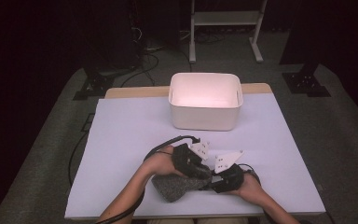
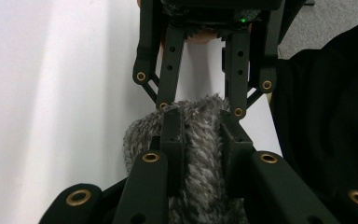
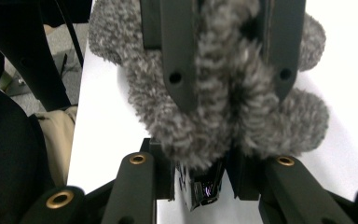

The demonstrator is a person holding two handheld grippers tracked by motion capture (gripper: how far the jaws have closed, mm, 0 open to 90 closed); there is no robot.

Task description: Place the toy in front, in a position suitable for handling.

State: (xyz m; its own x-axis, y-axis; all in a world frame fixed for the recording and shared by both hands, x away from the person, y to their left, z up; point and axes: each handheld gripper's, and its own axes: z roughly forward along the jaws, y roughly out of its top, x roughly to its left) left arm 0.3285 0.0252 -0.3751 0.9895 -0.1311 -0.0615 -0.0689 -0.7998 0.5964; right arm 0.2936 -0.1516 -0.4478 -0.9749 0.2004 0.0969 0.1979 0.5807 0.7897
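A grey fuzzy cloth (image 1: 171, 187) lies bunched near the front edge of the white table (image 1: 121, 140). Both grippers meet over its right end, tips facing each other. My left gripper (image 1: 201, 171) is shut on the cloth, and in the left gripper view the pile is squeezed between my left gripper's (image 2: 198, 123) black jaws. My right gripper (image 1: 213, 181) comes in from the right, shut on the same cloth (image 3: 223, 116), which bulges between my right gripper's (image 3: 199, 156) jaws. In each gripper view the other gripper comes down from the top edge, clamped on the cloth (image 2: 200, 154).
A white rectangular bin (image 1: 205, 116) stands at the back middle of the table, with nothing seen inside. Cables (image 1: 81, 149) hang off the table's left side to the grey carpet. A white frame (image 1: 223, 28) stands on the floor beyond the table.
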